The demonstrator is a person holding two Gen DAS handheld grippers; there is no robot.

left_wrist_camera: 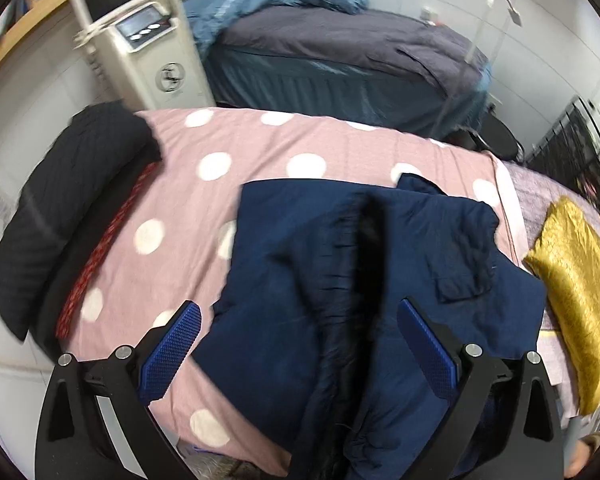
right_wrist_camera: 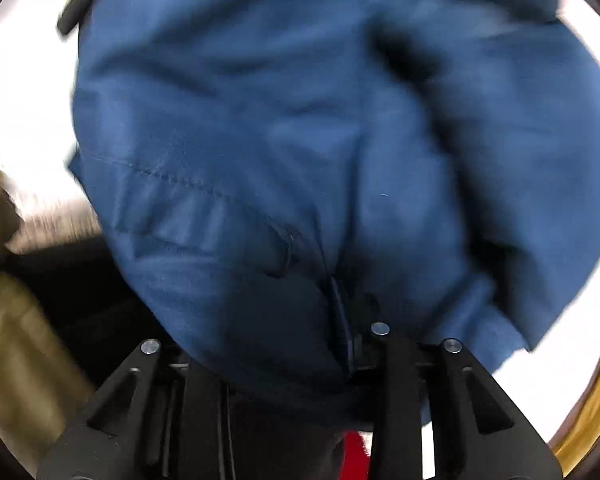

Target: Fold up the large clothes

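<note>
Tongs on the left [left_wrist_camera: 298, 340] stand wide apart and empty, poised over the near part of the navy jacket [left_wrist_camera: 380, 280], which lies bunched on the pink polka-dot bed [left_wrist_camera: 172, 208] between a black garment [left_wrist_camera: 60, 208] and a gold cushion [left_wrist_camera: 576, 292]. The right tongs [right_wrist_camera: 340, 344] are buried in the jacket's blue cloth, apparently clamped on a fold, though their tips are hidden. Judging by the rumpled heap, folding has barely begun: the jacket needs lifting and spreading flat. Next, the left tongs should close on a free hem or shoulder opposite the right grip.
</note>
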